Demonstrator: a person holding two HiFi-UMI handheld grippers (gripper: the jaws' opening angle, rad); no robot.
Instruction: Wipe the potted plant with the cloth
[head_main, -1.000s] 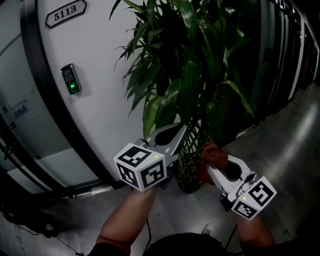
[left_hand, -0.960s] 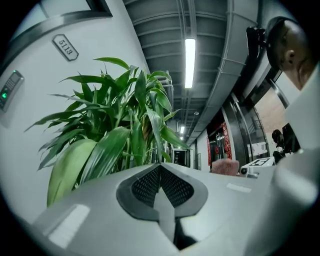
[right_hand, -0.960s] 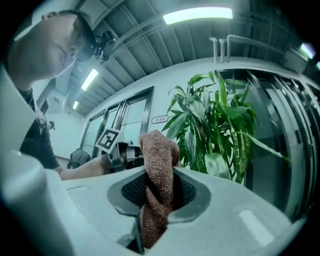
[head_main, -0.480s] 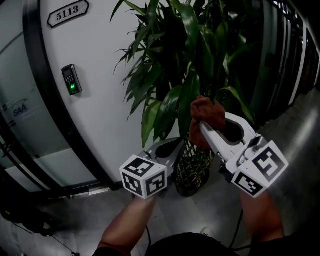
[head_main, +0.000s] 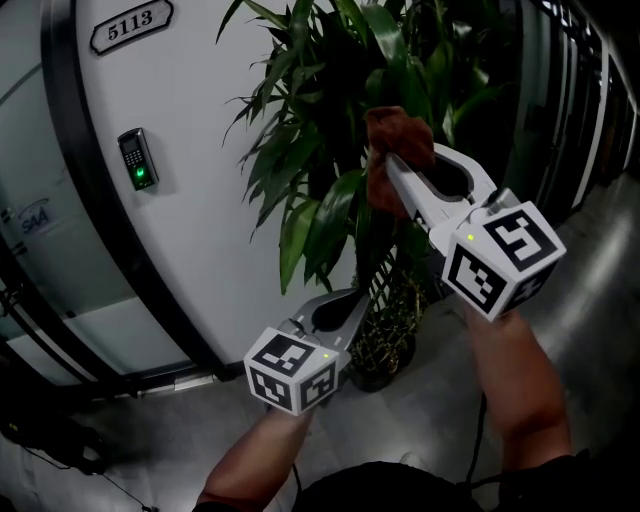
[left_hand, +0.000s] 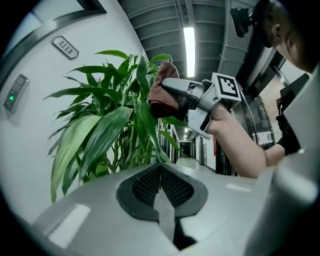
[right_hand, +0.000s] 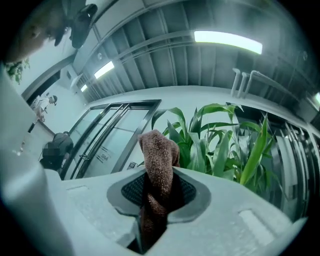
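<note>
A tall potted plant (head_main: 350, 110) with long green leaves stands against the white wall, its wicker pot (head_main: 385, 345) on the floor. My right gripper (head_main: 392, 165) is raised among the upper leaves and shut on a brown cloth (head_main: 390, 150), which bunches out past the jaws (right_hand: 157, 160). From the left gripper view the cloth (left_hand: 162, 92) shows pressed against a leaf (left_hand: 145, 105). My left gripper (head_main: 352, 297) hangs low beside the pot, shut and empty, its jaws closed together (left_hand: 160, 177).
A white door with a number plate (head_main: 130, 27) and a lit keypad (head_main: 135, 158) is left of the plant. Dark glass panels (head_main: 560, 100) run along the right. Grey floor (head_main: 590, 290) lies around the pot.
My right gripper has risen with the cloth from pot height up into the upper leaves. My left gripper has sunk a little.
</note>
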